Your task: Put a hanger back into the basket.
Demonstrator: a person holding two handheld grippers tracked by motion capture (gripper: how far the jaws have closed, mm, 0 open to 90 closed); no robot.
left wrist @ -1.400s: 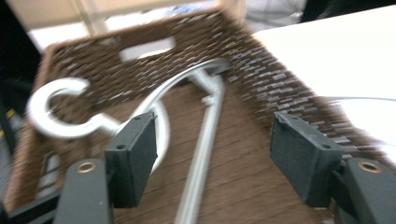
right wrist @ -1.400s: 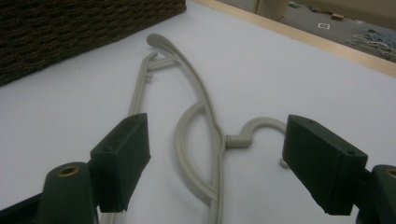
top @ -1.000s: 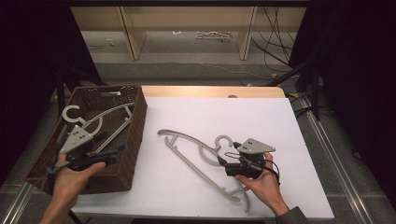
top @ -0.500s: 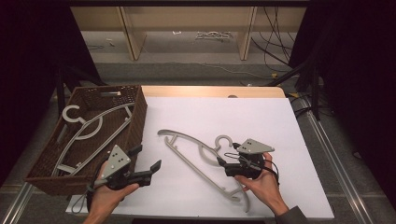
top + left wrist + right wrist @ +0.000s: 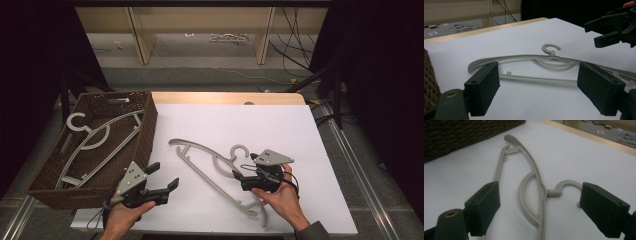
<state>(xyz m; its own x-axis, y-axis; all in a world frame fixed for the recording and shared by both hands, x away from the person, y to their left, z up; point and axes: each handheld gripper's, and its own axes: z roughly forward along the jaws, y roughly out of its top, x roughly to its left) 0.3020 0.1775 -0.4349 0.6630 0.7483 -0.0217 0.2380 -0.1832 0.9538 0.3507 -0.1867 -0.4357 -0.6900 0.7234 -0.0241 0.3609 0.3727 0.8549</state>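
Both grippers, left (image 5: 162, 176) & right (image 5: 243, 166), wide, empty; right's just opened over hanger (image 5: 210, 167), lower end hidden.

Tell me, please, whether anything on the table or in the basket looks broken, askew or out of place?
Nothing stands out. One grey hanger lies flat and whole on the white table; a second hanger lies slanted inside the wicker basket, with its hook on the far rim.

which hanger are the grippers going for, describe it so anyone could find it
On the white table top, right of the brown wicker basket, a grey plastic hanger lies flat between the two grippers. Its twin sits inside the basket; this one lies on the bare table.
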